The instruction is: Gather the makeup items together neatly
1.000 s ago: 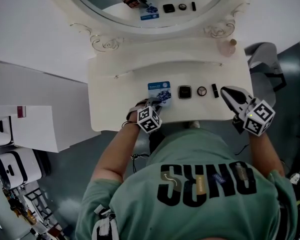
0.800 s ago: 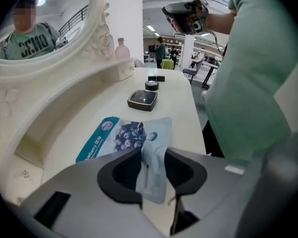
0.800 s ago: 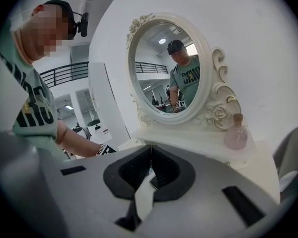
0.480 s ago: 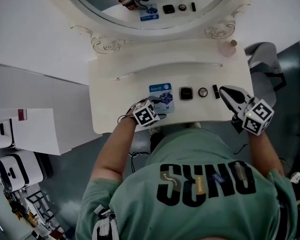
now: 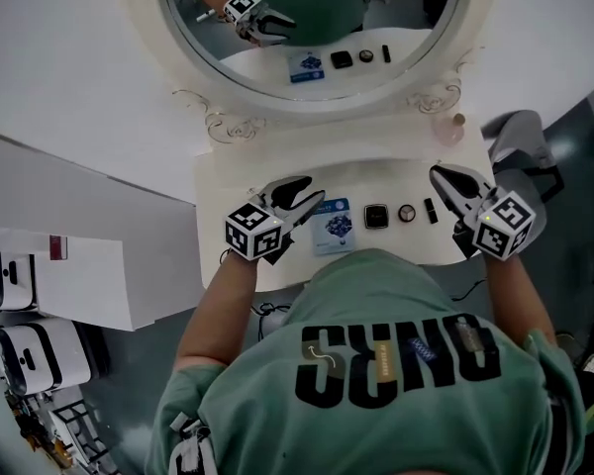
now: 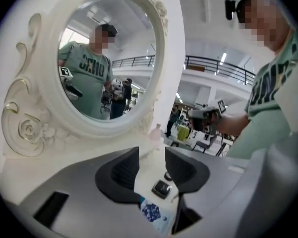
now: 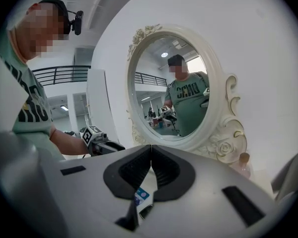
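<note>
Four makeup items lie in a row on the white vanity table: a blue-and-white packet, a black square compact, a small round compact and a black lipstick. My left gripper hovers just left of the packet, its jaws apart and closing with nothing between them. The left gripper view looks down past them at the packet and the square compact. My right gripper is shut and empty, just right of the lipstick. In its view the packet shows below the jaws.
A large oval mirror in an ornate white frame stands behind the row and reflects the items and grippers. A small pink bottle sits at the table's back right corner. The person's torso is close to the front edge.
My left gripper has let go of the packet, opened, and lifted away to the left. The packet stays beside the square compact. The right gripper has hardly moved.
</note>
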